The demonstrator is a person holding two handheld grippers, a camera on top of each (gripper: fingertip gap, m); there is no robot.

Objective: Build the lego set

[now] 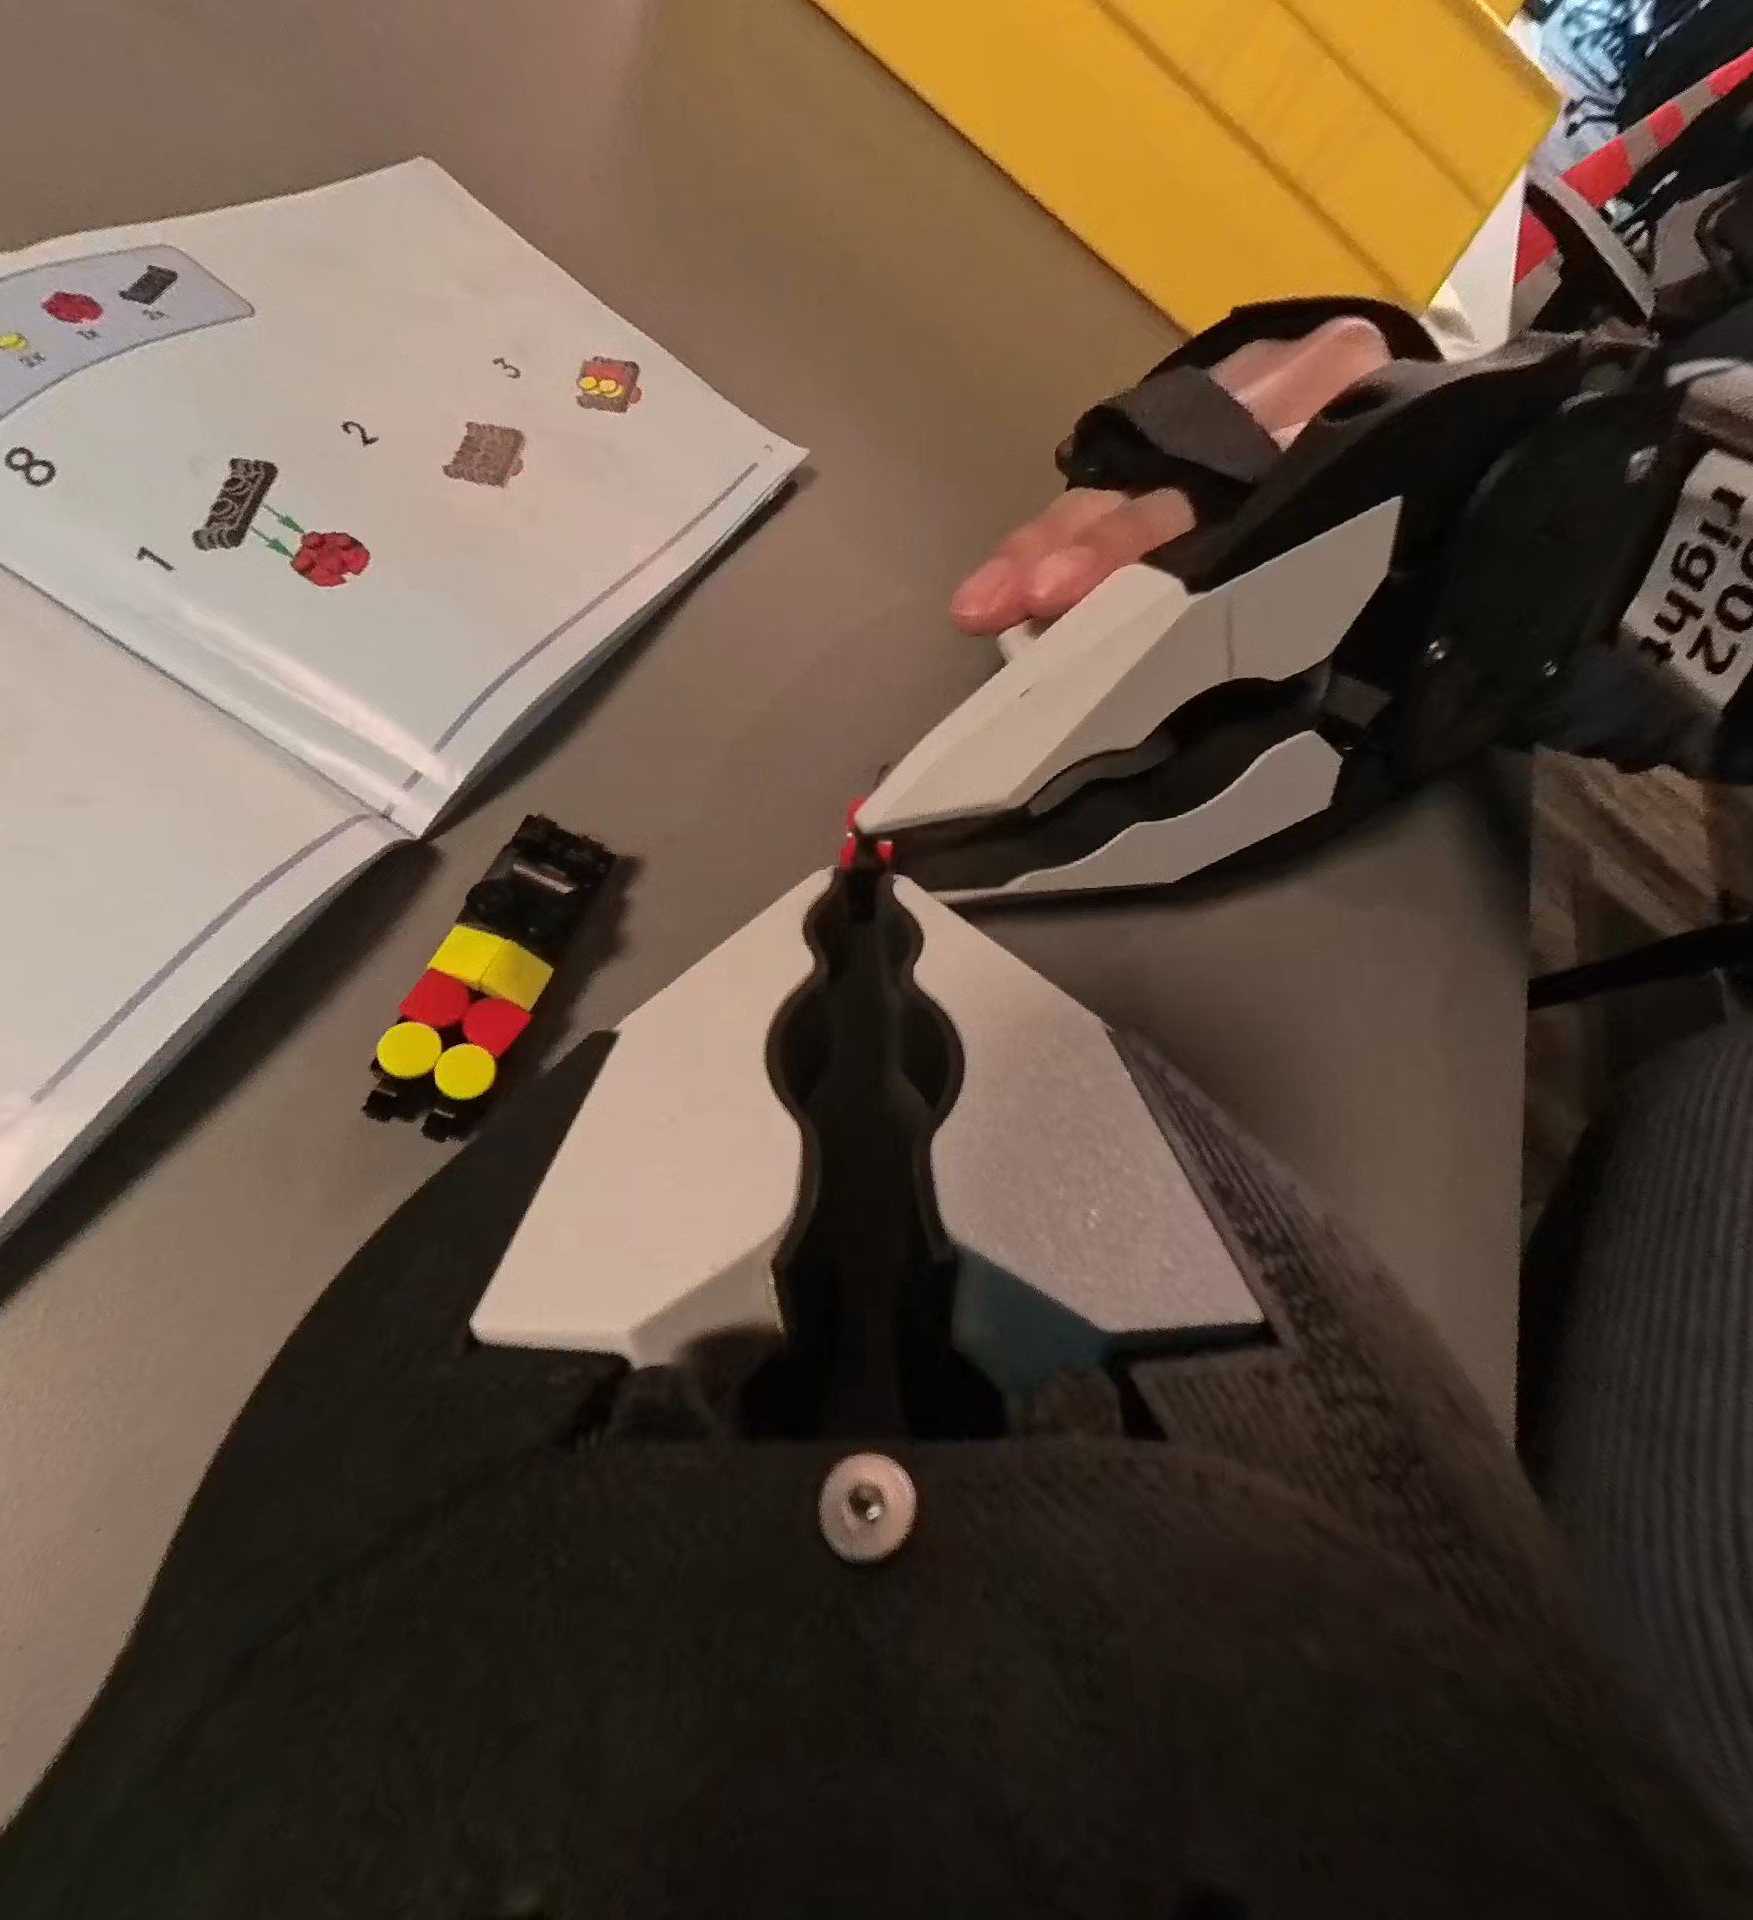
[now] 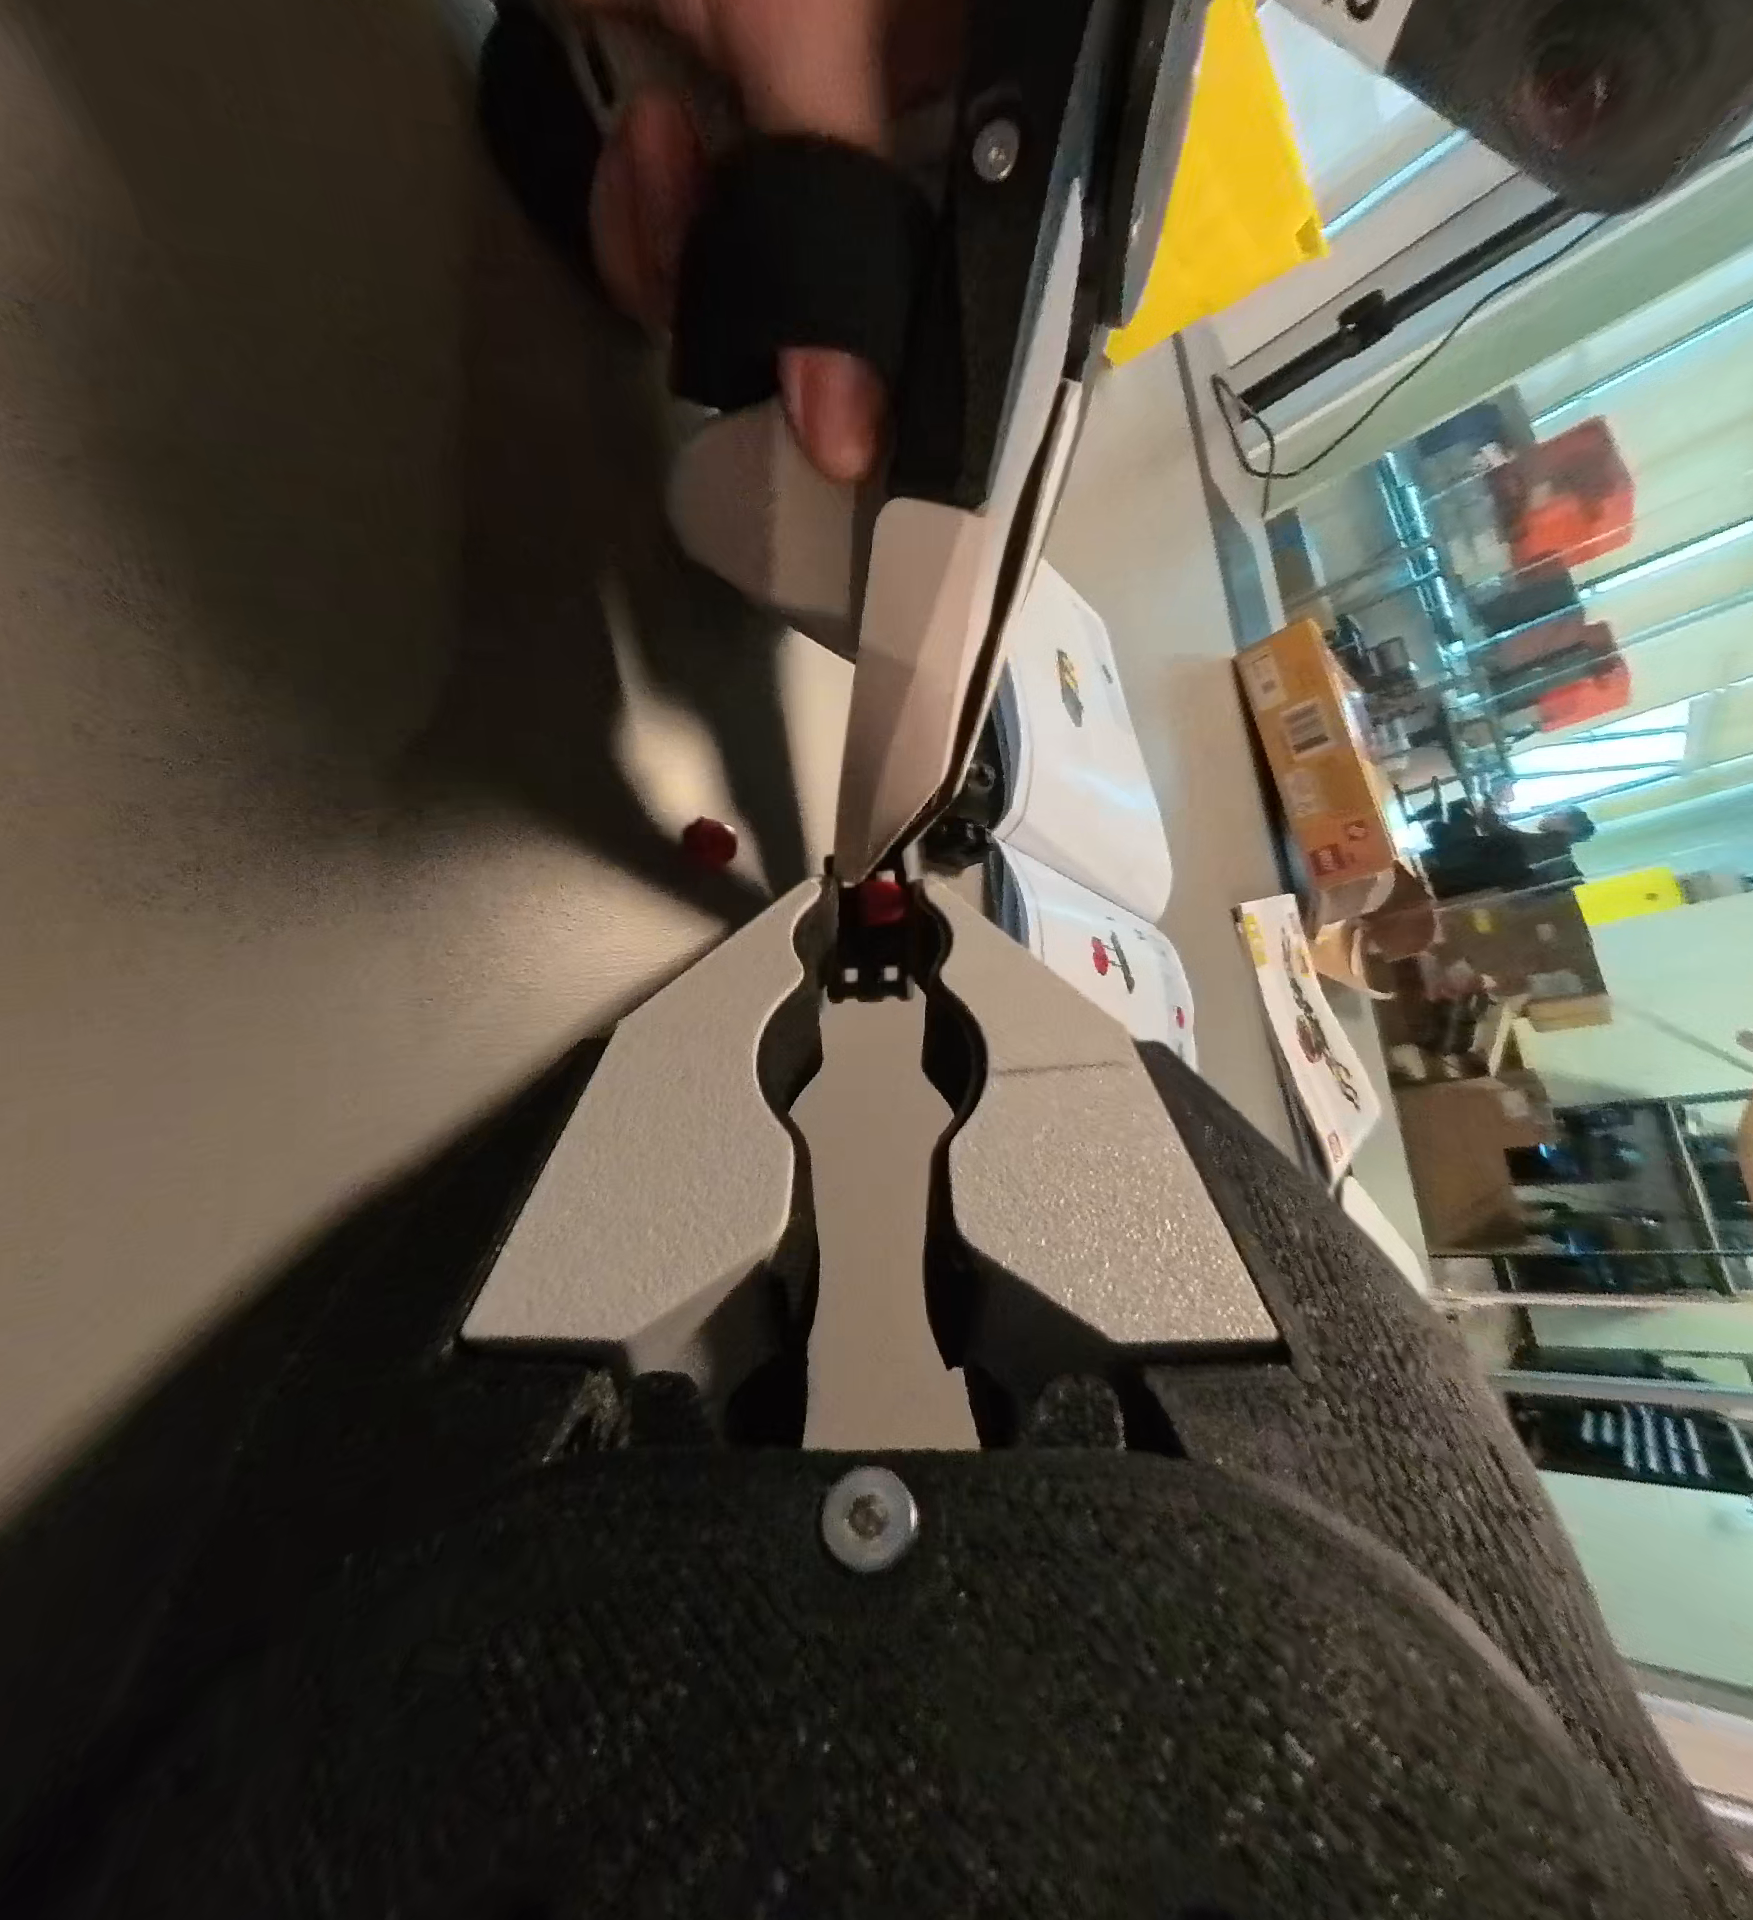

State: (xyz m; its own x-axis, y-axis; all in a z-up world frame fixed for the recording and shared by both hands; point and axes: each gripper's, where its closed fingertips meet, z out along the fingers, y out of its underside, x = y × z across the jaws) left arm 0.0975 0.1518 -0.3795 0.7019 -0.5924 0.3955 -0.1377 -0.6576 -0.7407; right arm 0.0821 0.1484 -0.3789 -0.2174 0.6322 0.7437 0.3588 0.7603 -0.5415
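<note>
Grippers left (image 1: 859, 883) and right (image 2: 872, 914) clamped together on black-and-red piece (image 2: 877, 935); pressing home next, near open booklet (image 1: 259, 540)

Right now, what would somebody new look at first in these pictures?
Probably the two claws meeting tip to tip: the left claw and right claw pinch a tiny red and black lego piece between them. Next, the yellow, red and black lego build on the table, beside the open instruction booklet.
</note>
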